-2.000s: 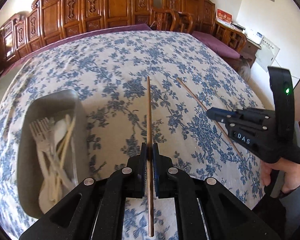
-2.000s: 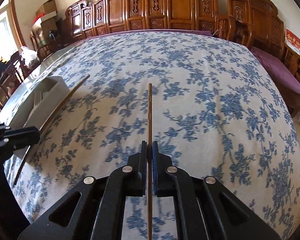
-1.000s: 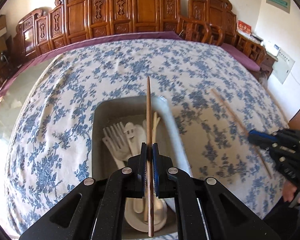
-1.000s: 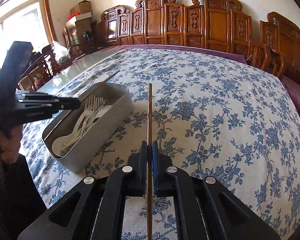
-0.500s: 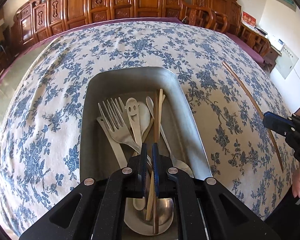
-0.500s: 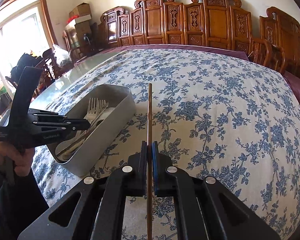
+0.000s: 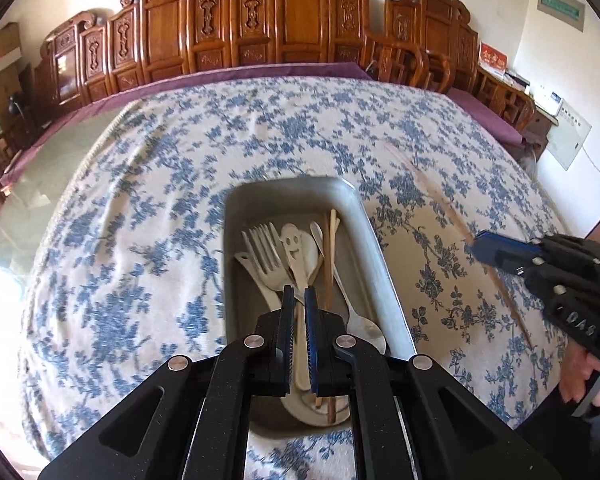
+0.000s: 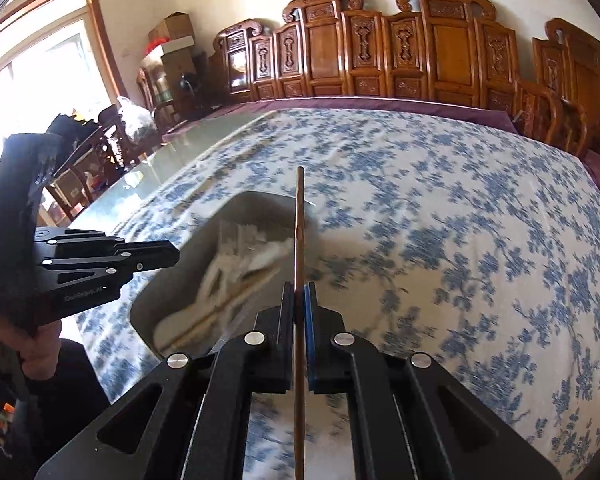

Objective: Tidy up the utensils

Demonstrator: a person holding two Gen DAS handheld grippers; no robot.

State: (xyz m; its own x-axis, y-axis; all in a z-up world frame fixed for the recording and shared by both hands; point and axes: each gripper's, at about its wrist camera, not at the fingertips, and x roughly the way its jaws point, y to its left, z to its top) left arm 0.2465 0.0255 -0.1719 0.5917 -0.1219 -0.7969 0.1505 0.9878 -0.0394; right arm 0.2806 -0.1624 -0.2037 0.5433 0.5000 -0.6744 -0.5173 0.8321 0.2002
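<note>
While our left gripper (image 7: 299, 300) hangs over the tray (image 7: 384, 272) with its jaws parted a little and nothing between them, our right gripper (image 8: 299, 296) is clamped on a dark chopstick (image 8: 299, 216) that runs straight forward along its fingers. Below the left jaws we see a spoon handle in the gap, lying in the tray rather than held. Inside the tray lie forks (image 7: 262, 252), a spoon with a smiling face (image 7: 294, 246), other pale spoons and a pair of chopsticks (image 7: 332, 256) along the right side, their tips toward the far wall. From the right wrist view the held chopstick's tip sits over the tray's far right corner, and the contents there are too blurred to sort out. From the left wrist view that same gripper (image 7: 496, 250) appears at the right, just beside the tray, over the tablecloth (image 7: 140, 240). Blue flowers cover the cloth; carved wooden chairs (image 7: 292, 28) line the table's far edge
</note>
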